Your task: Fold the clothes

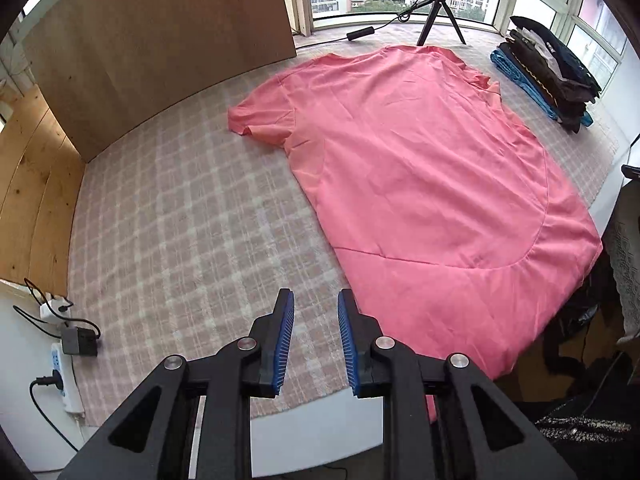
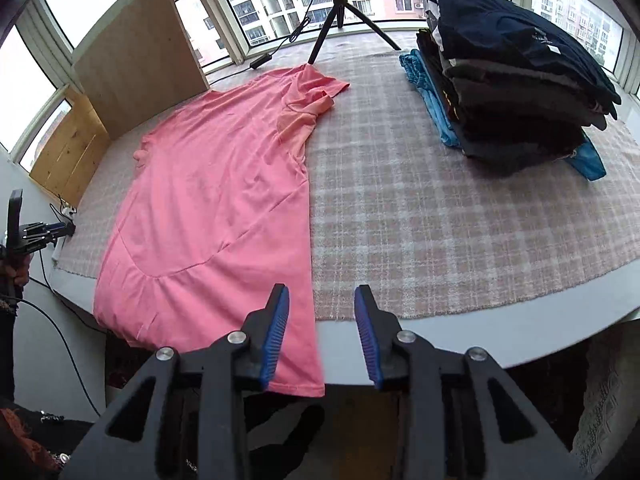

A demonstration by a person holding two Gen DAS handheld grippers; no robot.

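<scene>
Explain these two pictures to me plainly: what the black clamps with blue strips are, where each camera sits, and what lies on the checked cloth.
Each picture comes from a camera mounted on a hand-held clamp, looking along its two fingers. The left gripper and right gripper both stand open and hold nothing. A pink T-shirt lies spread flat on the checked cloth, its hem hanging over the near edge. A stack of folded clothes sits at the right, and a ring-light tripod stands by the windows.

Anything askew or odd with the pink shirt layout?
Mostly fine. The pink short-sleeved T-shirt lies flat, but its hem overhangs the near edge of the checked table mat, and its right sleeve is rumpled, partly folded over.
</scene>
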